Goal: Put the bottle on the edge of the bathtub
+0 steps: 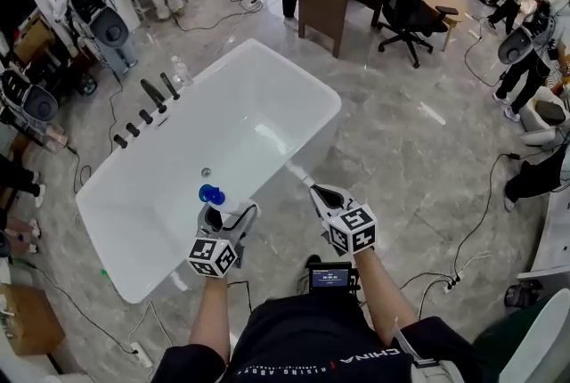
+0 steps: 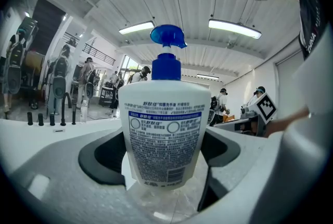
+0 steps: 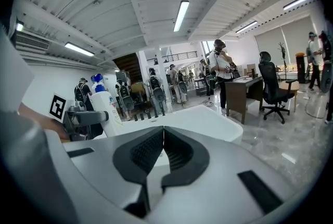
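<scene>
1. Left gripper view: left gripper (image 2: 164,168) clamps the upright white plastic bottle with blue pump (image 2: 162,113)
2. Right gripper (image 3: 158,152) is closed, empty
3. Bottle sits at the white bathtub's near rim (image 1: 174,265); probably only setting down and releasing remain

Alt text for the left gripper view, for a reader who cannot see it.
A white pump bottle with a blue pump head stands upright, gripped between the left gripper's jaws, its printed label facing the camera. Behind it lies the bathtub rim with dark faucet fittings.
</scene>
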Demonstrator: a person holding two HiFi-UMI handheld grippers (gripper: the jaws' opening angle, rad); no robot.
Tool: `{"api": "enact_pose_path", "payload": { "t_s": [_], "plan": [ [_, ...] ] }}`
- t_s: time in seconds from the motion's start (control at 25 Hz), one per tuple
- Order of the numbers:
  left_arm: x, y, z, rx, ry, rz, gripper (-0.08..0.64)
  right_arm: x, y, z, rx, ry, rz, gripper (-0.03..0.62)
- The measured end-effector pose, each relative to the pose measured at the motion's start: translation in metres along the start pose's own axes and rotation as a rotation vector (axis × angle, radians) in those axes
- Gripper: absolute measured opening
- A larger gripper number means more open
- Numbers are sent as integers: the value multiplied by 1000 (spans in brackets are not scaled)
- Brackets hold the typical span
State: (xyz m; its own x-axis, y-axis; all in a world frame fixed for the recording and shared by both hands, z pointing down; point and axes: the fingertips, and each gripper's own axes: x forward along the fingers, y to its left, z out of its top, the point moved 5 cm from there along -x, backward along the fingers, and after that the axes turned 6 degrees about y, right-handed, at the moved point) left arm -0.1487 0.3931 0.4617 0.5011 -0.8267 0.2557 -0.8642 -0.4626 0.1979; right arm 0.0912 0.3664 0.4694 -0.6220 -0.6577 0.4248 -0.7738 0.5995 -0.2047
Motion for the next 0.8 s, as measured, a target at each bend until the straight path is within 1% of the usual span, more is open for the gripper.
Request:
{"api": "enact_pose_path", "payload": {
  "t_s": [0.24, 0.4, 0.6, 0.8],
  "plan": [
    [59, -7, 32, 5, -23, 14, 446, 8, -60, 30, -2, -9, 9, 15],
    [75, -4, 51, 4, -13, 25, 446, 17, -74, 55, 8, -9, 30, 15],
    [98, 11, 55, 5, -11, 46, 446, 40, -95, 66, 26, -10, 56, 15],
    [150, 38, 59, -15, -14, 52, 448, 77, -134, 79, 29, 10, 51, 15]
  ]
}}
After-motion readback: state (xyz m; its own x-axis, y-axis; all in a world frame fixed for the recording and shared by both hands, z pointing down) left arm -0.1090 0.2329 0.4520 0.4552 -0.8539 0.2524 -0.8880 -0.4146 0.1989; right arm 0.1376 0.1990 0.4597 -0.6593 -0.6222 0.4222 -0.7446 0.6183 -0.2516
